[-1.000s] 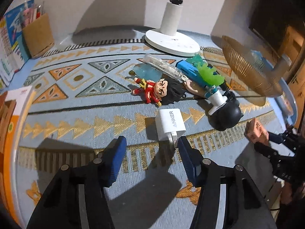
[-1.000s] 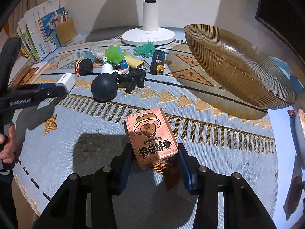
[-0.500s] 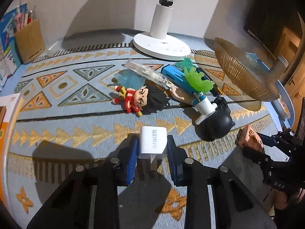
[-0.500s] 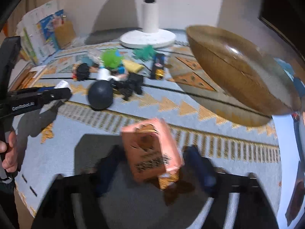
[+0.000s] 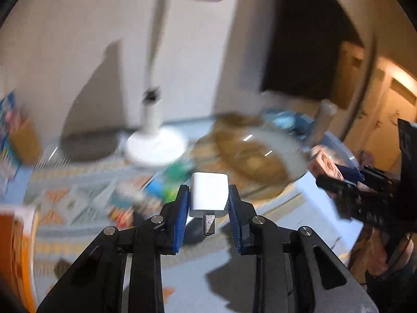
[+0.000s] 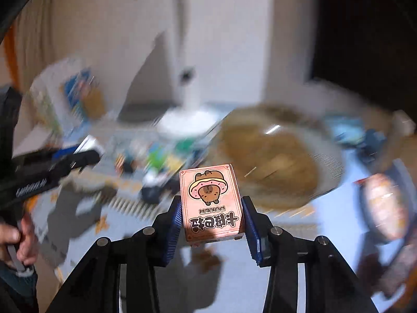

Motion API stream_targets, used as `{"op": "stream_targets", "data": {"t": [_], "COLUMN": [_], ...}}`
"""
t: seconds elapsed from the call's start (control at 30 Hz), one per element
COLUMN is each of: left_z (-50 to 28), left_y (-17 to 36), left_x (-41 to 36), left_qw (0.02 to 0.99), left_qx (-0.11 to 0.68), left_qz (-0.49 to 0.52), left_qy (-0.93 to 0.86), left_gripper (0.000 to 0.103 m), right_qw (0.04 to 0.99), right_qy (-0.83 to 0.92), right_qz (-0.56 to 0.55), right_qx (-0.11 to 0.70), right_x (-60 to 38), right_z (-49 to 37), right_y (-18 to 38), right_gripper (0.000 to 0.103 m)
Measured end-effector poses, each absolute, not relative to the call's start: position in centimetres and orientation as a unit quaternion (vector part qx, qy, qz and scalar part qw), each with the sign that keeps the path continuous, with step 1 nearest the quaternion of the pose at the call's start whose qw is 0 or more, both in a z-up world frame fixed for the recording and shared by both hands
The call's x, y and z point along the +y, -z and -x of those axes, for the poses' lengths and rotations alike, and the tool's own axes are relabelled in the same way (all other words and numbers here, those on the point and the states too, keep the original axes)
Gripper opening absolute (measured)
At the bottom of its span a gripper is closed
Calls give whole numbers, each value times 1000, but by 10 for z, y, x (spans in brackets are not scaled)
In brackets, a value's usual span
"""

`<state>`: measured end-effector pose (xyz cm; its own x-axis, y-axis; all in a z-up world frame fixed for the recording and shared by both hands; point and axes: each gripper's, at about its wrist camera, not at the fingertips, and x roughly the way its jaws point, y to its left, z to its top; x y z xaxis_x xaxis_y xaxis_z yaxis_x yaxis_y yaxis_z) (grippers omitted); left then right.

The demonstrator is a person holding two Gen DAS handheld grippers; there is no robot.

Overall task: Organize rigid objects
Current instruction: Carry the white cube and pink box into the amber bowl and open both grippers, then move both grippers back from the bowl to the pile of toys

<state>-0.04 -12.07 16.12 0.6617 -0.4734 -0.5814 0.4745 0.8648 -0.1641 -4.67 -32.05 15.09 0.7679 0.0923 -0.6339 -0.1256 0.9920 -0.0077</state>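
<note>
Dim indoor light, heavy motion blur across backgrounds, tongs sharp, fisheye black corners, warm glow at 3 o'clock

Quick count, and heads up, everything's pretty blurry. Two grippers: the left gripper (image 5: 208, 203) and the right gripper (image 6: 211, 216). One white charger (image 5: 209, 194), center of the left wrist view. One pink card box (image 6: 211, 203), center of the right wrist view. One big gold bowl (image 6: 271, 156), right of middle. One white lamp (image 6: 189, 120) up top center. One patterned mat (image 5: 78, 200) under it all. The little toys in the pile (image 6: 156, 161) at mid-left are too smeared to count.
</note>
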Motion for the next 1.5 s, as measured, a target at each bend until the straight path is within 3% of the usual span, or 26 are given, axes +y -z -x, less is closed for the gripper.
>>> {"op": "stream_targets", "data": {"t": [0.17,0.5,0.53,0.57,0.6,0.63,0.67,0.93,1.2,1.37,1.5], "left_z": [-35,-82,-85,-86,-86,-86,-83,-50,26,66,84], "left_y": [-169,-88,-86,-87,-88,-94,-101,-158,-221,-247,-247], "left_x": [-191,-272,-275,-276,-275,-271,-263,-190,-107,-51,-13], "left_qw": [893,847,846,850,853,858,863,895,933,950,954], "left_qx": [324,414,416,413,411,406,395,334,261,231,225], "left_qz": [2,-12,-18,-20,-20,-16,-8,46,48,65,81], "left_qy": [313,334,333,327,321,314,314,291,243,202,178], "left_gripper": [26,26,29,45,54,73,80,80,80,89,90], "right_qw": [945,883,878,877,879,882,888,908,928,937,936], "right_qy": [24,34,34,35,38,44,55,48,-28,-82,-110], "right_qz": [-11,-9,-4,-2,-2,2,6,-31,-45,-36,-24], "right_qx": [325,468,477,479,475,469,457,415,368,339,335], "right_x": [-379,-408,-407,-408,-409,-409,-411,-417,-363,-312,-276], "right_z": [19,-60,-64,-65,-67,-66,-62,-27,25,55,66], "right_y": [-180,-100,-96,-95,-96,-99,-104,-146,-201,-227,-228], "right_gripper": [43,43,44,48,53,65,69,69,69,69,69]}}
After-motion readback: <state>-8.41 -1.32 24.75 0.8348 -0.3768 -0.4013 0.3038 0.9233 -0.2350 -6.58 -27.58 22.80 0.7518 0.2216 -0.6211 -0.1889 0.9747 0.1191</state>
